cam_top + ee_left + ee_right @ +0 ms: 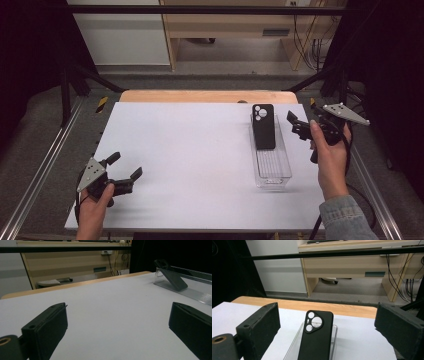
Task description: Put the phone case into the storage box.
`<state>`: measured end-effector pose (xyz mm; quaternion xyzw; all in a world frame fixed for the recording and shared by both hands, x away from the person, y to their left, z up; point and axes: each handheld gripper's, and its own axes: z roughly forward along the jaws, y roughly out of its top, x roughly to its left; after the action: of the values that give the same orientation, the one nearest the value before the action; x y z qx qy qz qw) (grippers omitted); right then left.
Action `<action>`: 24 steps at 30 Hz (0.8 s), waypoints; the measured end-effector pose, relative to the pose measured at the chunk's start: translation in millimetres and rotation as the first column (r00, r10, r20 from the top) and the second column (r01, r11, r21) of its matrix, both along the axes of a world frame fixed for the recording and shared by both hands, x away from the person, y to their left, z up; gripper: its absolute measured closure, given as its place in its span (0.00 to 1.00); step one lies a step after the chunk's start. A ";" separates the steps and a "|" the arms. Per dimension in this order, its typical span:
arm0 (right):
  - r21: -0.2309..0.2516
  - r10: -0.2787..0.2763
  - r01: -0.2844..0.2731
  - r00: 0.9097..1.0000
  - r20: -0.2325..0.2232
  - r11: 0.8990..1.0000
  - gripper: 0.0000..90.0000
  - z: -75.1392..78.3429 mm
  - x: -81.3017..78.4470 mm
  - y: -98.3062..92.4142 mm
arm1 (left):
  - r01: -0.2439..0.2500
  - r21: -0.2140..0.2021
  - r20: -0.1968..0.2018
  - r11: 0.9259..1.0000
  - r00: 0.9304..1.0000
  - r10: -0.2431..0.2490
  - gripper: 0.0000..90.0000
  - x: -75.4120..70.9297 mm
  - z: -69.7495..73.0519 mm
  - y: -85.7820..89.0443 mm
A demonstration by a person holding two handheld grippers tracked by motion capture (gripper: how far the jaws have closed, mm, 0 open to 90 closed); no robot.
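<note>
A black phone case (263, 126) with round camera cut-outs leans in the far end of a long clear plastic tray (272, 170) on the right side of the white table (190, 150). My right gripper (294, 125) is held open just right of the tray's far end, above the table. In the right gripper view the phone case (315, 337) stands in the tray (295, 345), ahead of and between the wide-apart jaws of my right gripper (328, 315). My left gripper (126, 165) rests open near the front left corner. Its view (117, 325) shows bare table between the jaws, and the phone case (173, 277) far to the right.
A wooden strip (207, 96) runs along the table's far edge. Metal rails (45, 160) flank both sides. A black frame bar (200, 9) crosses overhead. A wooden desk (352, 267) with cables (404, 282) stands beyond the table.
</note>
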<state>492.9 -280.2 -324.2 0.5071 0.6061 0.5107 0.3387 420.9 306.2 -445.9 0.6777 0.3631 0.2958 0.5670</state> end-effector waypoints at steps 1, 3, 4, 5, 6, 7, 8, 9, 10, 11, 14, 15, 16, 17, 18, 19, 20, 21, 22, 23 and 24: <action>0.002 -0.001 0.001 1.000 0.001 1.000 0.07 -0.4 -0.5 -0.3 | 0.000 0.001 0.000 1.000 1.000 0.000 0.02 0.2 0.0 -0.2; 0.004 0.001 -0.001 1.000 0.000 1.000 0.07 -1.8 -2.0 -1.5 | 0.002 -0.001 -0.002 1.000 1.000 -0.002 0.03 0.7 -0.5 -0.6; 0.000 0.002 -0.002 1.000 0.002 1.000 0.07 -3.0 -3.2 -2.7 | 0.003 0.001 -0.002 1.000 1.000 -0.003 0.02 0.9 -0.6 -0.7; 0.003 0.001 -0.001 1.000 0.001 1.000 0.07 -4.2 -3.9 -3.6 | 0.004 0.001 -0.002 1.000 1.000 -0.004 0.02 1.1 -0.6 -0.7; 0.003 0.001 -0.001 1.000 -0.002 1.000 0.07 -5.5 -4.6 -4.8 | 0.003 0.001 -0.002 1.000 1.000 -0.003 0.02 1.1 -0.6 -0.6; 0.003 -0.002 0.002 1.000 -0.003 1.000 0.07 -6.3 -5.2 -5.5 | 0.003 0.000 -0.001 1.000 1.000 -0.003 0.02 0.9 -0.5 -0.3; 0.004 -0.005 0.005 1.000 -0.002 1.000 0.07 -7.5 -6.2 -6.9 | 0.004 0.001 0.000 1.000 1.000 -0.004 0.02 0.8 -0.4 0.0; 0.005 -0.004 0.004 1.000 -0.003 1.000 0.07 -7.8 -6.9 -7.6 | 0.003 0.001 0.002 1.000 1.000 -0.003 0.02 0.7 -0.4 0.4; 0.003 -0.004 0.004 1.000 0.001 1.000 0.07 -8.3 -7.7 -8.7 | 0.004 -0.001 0.003 1.000 1.000 -0.004 0.02 0.6 -0.3 0.8; 0.005 -0.003 0.003 1.000 0.001 1.000 0.07 -8.6 -8.7 -9.7 | 0.004 -0.002 0.004 1.000 1.000 -0.004 0.02 0.7 -0.2 1.2; 0.006 0.007 -0.007 1.000 0.003 1.000 0.06 -9.5 -11.2 -11.8 | 0.005 -0.001 0.008 1.000 1.000 -0.005 0.02 0.7 0.0 1.8; 0.003 0.009 -0.010 1.000 0.007 1.000 0.06 -10.1 -12.0 -12.4 | 0.007 -0.002 0.010 1.000 1.000 -0.007 0.02 0.7 0.1 1.8; 0.001 0.007 -0.007 1.000 0.011 1.000 0.06 -10.6 -13.0 -13.1 | 0.006 -0.002 0.011 1.000 1.000 -0.006 0.02 0.7 0.2 1.8; -0.003 0.007 -0.007 1.000 0.015 1.000 0.06 -11.0 -13.6 -13.6 | 0.005 -0.001 0.010 1.000 1.000 -0.005 0.02 0.8 0.2 1.8; -0.004 0.003 -0.003 1.000 0.024 1.000 0.06 -11.6 -14.8 -14.1 | 0.004 0.000 0.009 1.000 1.000 -0.004 0.02 0.9 0.1 1.9; -0.007 0.004 -0.004 1.000 0.027 1.000 0.05 -12.0 -15.5 -14.7 | 0.004 0.003 0.009 1.000 1.000 -0.004 0.02 0.9 0.1 1.9; -0.010 0.004 -0.004 1.000 0.031 1.000 0.05 -12.5 -16.3 -15.5 | 0.003 0.003 0.009 1.000 1.000 -0.003 0.02 0.9 0.1 1.8; -0.014 0.003 -0.002 0.999 0.038 1.000 0.05 -13.0 -17.2 -16.3 | 0.003 0.003 0.009 1.000 1.000 -0.003 0.02 0.9 0.1 1.8; -0.017 0.002 -0.001 0.999 0.047 1.000 0.06 -13.6 -18.1 -16.9 | 0.004 0.003 0.008 1.000 1.000 -0.004 0.02 0.8 0.0 1.7; -0.026 0.000 0.001 0.998 0.055 1.000 0.06 -14.2 -19.2 -17.5 | 0.003 0.004 0.009 1.000 1.000 -0.003 0.02 0.6 -0.1 1.7; -0.033 -0.001 0.003 0.998 0.063 0.999 0.06 -14.8 -20.7 -17.8 | 0.004 0.003 0.009 1.000 1.000 -0.004 0.02 0.3 0.0 1.7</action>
<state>472.2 -298.0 -339.1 0.4856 0.6030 0.5159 0.3667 421.2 307.9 -446.0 0.6777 0.3589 0.2983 0.5682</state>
